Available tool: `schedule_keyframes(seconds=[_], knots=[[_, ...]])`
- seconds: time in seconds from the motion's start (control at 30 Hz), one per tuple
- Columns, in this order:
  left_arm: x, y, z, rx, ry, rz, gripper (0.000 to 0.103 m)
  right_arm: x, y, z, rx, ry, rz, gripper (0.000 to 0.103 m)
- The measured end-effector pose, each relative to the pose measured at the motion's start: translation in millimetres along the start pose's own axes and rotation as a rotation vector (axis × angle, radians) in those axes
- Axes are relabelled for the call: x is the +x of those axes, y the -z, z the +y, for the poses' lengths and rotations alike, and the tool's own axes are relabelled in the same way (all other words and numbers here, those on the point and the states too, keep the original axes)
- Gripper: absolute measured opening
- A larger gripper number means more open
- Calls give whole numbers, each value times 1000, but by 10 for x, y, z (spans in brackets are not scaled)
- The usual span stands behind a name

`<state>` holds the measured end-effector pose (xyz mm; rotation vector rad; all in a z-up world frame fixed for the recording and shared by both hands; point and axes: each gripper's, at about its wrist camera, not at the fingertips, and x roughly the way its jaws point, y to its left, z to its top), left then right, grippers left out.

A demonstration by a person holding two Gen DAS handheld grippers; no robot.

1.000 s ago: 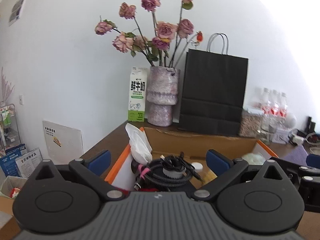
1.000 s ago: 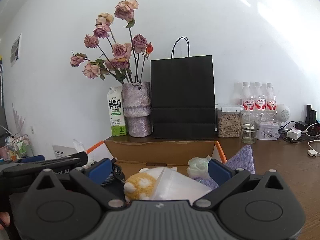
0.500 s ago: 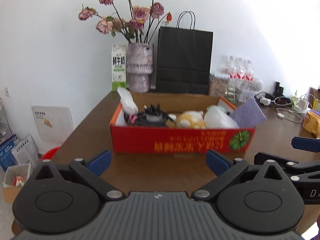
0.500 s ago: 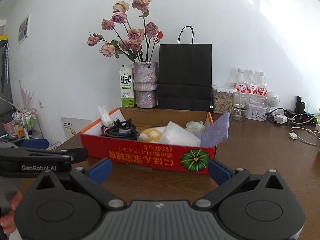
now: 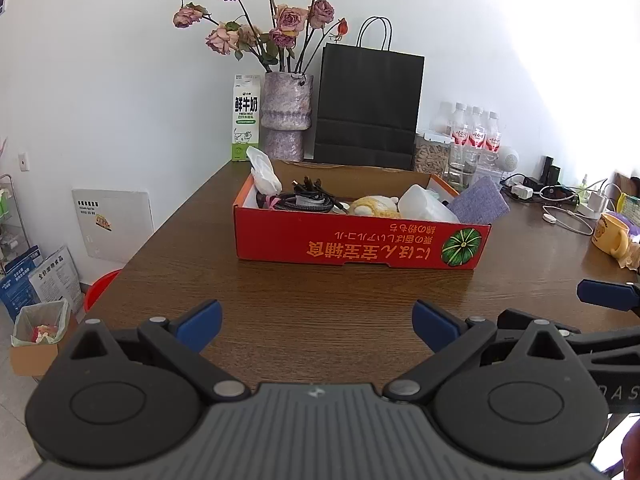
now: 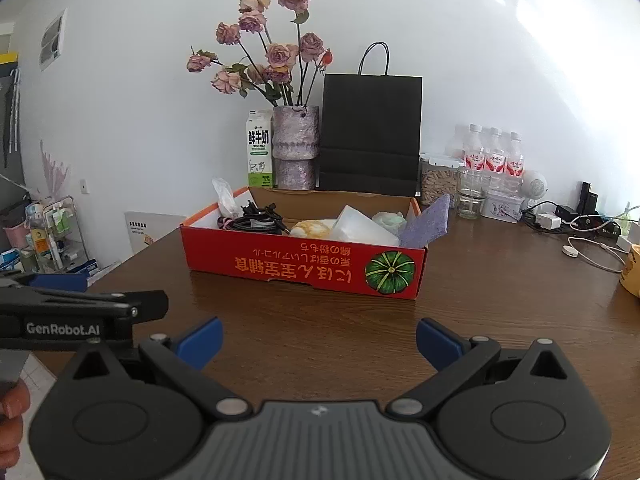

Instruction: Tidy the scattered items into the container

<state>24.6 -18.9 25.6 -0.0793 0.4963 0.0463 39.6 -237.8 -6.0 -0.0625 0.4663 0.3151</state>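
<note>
A white wall fills the upper part of both views, and a dark brown wooden counter (image 5: 320, 304) spreads across the middle and lower frame. On the counter, at centre frame, sits the red cardboard box (image 5: 360, 240) with orange lettering and a green pumpkin picture on its near side. Behind it, against the wall, stand a black paper bag (image 5: 370, 108), a mottled purple vase (image 5: 286, 116) of faded pink roses, and a milk carton (image 5: 246, 118) just left of the vase. Right of the bag are a jar and a cluster of water bottles (image 5: 476, 134).

Inside the box, from left to right in the left wrist view, lie a white crumpled packet (image 5: 262, 172) standing up at the left end, a coil of black cables (image 5: 306, 200), a yellow plush toy (image 5: 376, 206), a translucent white plastic container (image 5: 426, 206), and a purple cloth (image 5: 480, 202) leaning out over the right end. The right wrist view also shows a pale green item (image 6: 388, 220) near the far right corner.

The left gripper (image 5: 316, 322) hovers low in the frame, near the counter's front and well apart from the box; its blue-tipped fingers are spread wide with nothing between them. The right gripper (image 6: 320, 338) is likewise spread wide and empty, also short of the box.

A yellow mug (image 5: 610, 234) and white chargers sit at right frame.
</note>
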Motion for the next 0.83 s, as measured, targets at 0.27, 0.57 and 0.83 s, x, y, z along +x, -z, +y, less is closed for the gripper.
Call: schedule_keyframes(seconds=[0.27, 0.57, 0.83], knots=[[71, 30, 17, 0, -6, 26, 103, 103, 21, -10, 13, -3, 28, 103], [75, 47, 17, 2, -9, 37, 103, 128, 27, -1, 16, -4, 38, 103], [79, 54, 3, 11, -14, 39, 103, 140, 38, 3, 23, -6, 41, 103]])
